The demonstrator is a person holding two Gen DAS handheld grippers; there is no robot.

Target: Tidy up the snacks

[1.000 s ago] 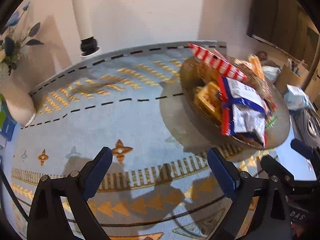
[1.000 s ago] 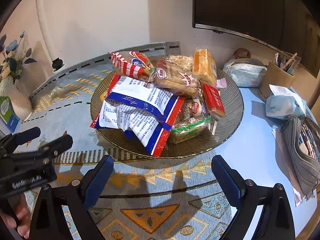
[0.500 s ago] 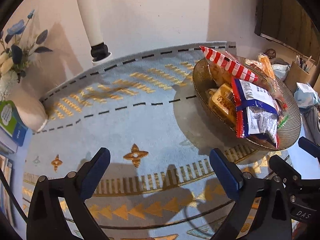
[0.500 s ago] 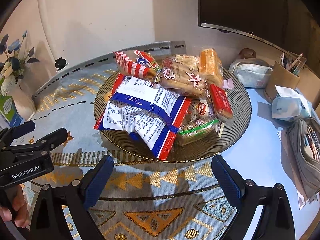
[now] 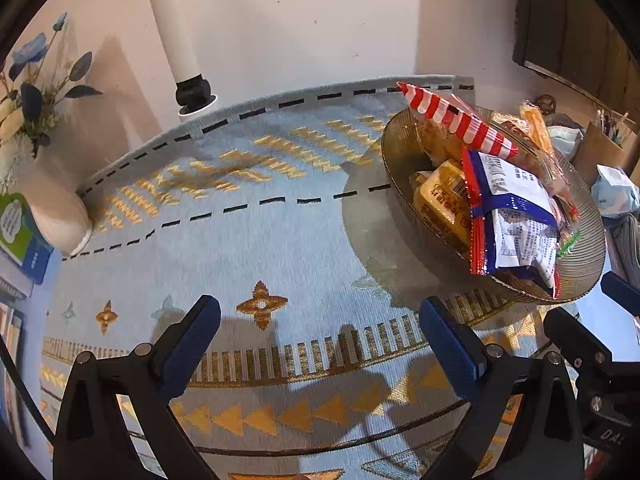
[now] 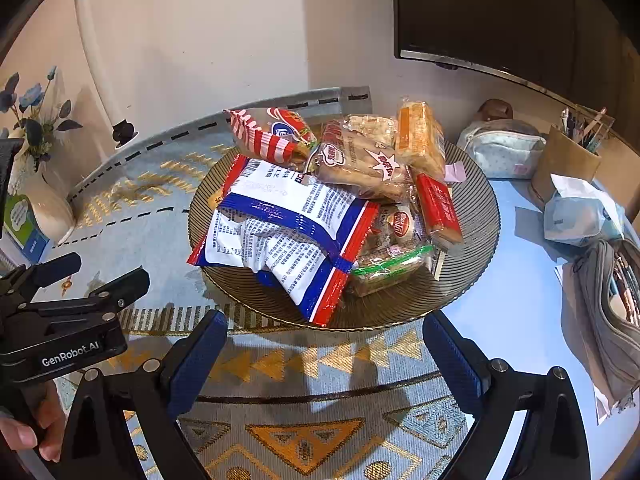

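the snacks (image 6: 296, 236) are heaped on the plate (image 6: 472, 216). both tools, left tool (image 5: 320, 344) and right tool (image 6: 326, 356), are held released and empty. a pick from the heap seems called for next.

Plain off-white wall (image 6: 208, 40) across the back, w/ a white pipe (image 5: 170, 28) running down at 11 o'clock in left wrist view, ending in a black fitting. Dark TV screen (image 6: 500, 12) on the wall at 1 o'clock in right wrist view. Table (image 6: 524, 320) is pale blue, mostly covered by a blue cloth (image 5: 256, 248) w/ gold patterns & black dashes. Vase of blue flowers (image 5: 32, 92) at 9 o'clock, pen holder (image 6: 566, 160) at 2 o'clock. Warm light, hard shadows on cloth.
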